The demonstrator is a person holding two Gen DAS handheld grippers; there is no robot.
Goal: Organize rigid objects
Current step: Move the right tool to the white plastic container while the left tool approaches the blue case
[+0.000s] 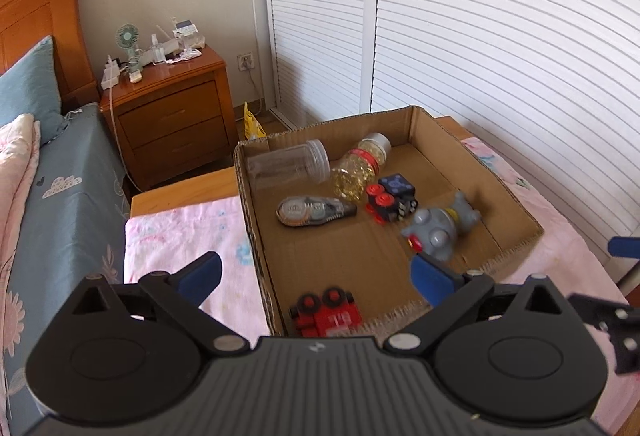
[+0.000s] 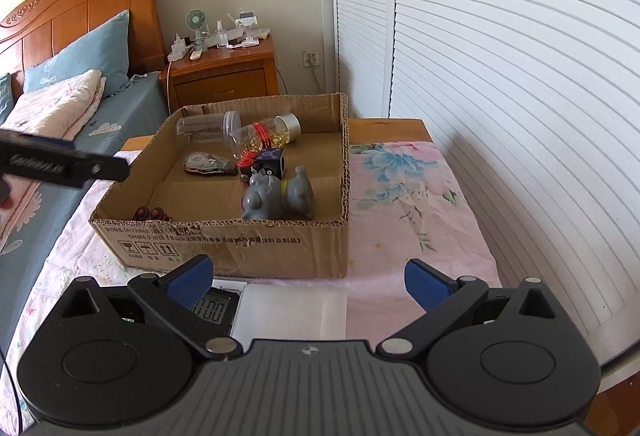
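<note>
Hovering wide open and empty over the box (image 1: 472,171), the left gripper (image 1: 316,276) frames the red truck (image 1: 326,314), while the right gripper (image 2: 308,278) waits open above the scale (image 2: 280,310).

Soft, even daylight lit both views brightly, fisheye distortion bowed the louvred doors (image 1: 500,35) and darkened corners, and the grey toy (image 1: 440,232) looked slightly blurred.

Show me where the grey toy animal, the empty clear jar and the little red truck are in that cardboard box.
grey toy animal (image 2: 276,195): right wrist view, on its rounded body.
empty clear jar (image 1: 286,165): left wrist view, on its see-through side wall.
red truck (image 1: 326,316): left wrist view, on its red body behind the wheels.
</note>
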